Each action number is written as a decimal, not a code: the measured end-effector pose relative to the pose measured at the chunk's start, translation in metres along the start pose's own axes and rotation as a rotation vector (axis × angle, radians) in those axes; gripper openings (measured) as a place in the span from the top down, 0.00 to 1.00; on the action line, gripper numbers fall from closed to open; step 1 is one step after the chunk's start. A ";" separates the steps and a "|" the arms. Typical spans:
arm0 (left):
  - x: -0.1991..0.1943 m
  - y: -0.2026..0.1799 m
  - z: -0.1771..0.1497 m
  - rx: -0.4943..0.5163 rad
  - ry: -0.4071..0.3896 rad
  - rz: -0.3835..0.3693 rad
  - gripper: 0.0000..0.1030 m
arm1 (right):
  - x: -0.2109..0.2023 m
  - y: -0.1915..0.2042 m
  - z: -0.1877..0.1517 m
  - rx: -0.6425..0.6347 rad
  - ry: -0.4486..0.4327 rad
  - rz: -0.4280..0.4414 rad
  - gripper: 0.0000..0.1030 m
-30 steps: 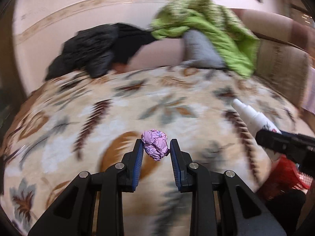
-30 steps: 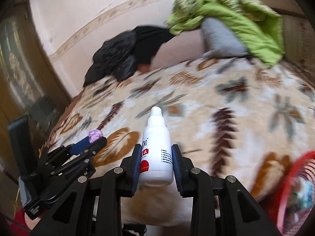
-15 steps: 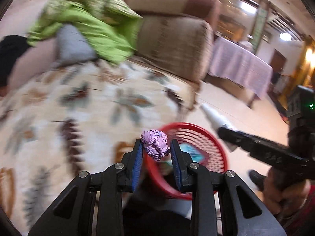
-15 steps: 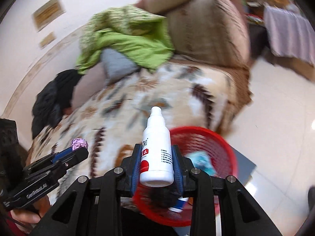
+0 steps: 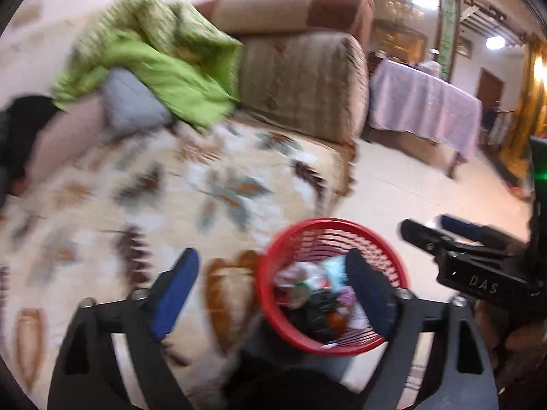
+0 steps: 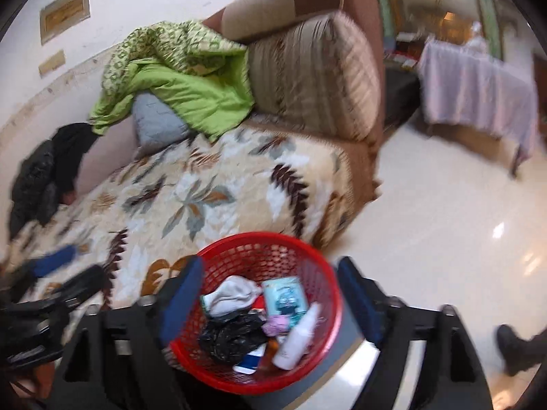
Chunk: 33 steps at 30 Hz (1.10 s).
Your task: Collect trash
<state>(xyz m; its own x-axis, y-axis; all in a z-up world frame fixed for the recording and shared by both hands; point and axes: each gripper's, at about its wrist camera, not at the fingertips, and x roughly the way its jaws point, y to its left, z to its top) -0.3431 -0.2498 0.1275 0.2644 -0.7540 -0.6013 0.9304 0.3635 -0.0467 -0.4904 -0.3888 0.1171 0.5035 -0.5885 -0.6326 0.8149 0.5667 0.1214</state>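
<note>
Both your left claw and right claw had just sprung apart, empty, above the red basket; the white bottle below leaned near its rim and could tip out if bumped.

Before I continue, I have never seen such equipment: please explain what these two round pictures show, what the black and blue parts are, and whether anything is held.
No robot arm is here. A person holds one hand tool in each hand, and each tool carries a wide-angle camera looking along its two blue-padded fingers. One picture comes from the left tool, the other from the right tool; each also shows the other tool at its edge. Both have just been opening and now stand open and empty. Below them is a red basket with trash: the white bottle, the purple paper ball, a black bag and more. Behind it is a sofa with a leaf-patterned blanket and a green quilt.
</note>
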 end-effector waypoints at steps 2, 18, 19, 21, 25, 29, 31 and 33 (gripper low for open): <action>-0.020 0.009 -0.009 0.001 -0.021 0.041 0.07 | -0.016 0.014 -0.007 -0.009 -0.051 -0.060 0.03; -0.103 0.050 -0.083 -0.080 -0.088 0.451 0.02 | -0.061 0.062 -0.050 -0.032 -0.039 -0.231 0.00; -0.104 0.050 -0.084 -0.077 -0.084 0.460 0.02 | -0.062 0.063 -0.051 -0.037 -0.043 -0.231 0.00; -0.103 0.051 -0.083 -0.082 -0.068 0.473 0.02 | -0.063 0.067 -0.052 -0.047 -0.045 -0.226 0.00; -0.102 0.056 -0.084 -0.103 -0.051 0.466 0.02 | -0.065 0.068 -0.052 -0.056 -0.052 -0.221 0.00; -0.101 0.056 -0.085 -0.103 -0.042 0.453 0.02 | -0.063 0.068 -0.052 -0.056 -0.047 -0.221 0.00; -0.100 0.055 -0.085 -0.101 -0.040 0.450 0.02 | -0.061 0.068 -0.052 -0.057 -0.042 -0.220 0.00; -0.100 0.055 -0.085 -0.096 -0.042 0.455 0.02 | -0.060 0.069 -0.052 -0.059 -0.037 -0.220 0.00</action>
<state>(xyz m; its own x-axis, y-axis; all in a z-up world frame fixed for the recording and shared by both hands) -0.3401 -0.1081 0.1169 0.6520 -0.5270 -0.5452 0.6905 0.7097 0.1398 -0.4796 -0.2841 0.1233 0.3266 -0.7219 -0.6100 0.8886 0.4545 -0.0621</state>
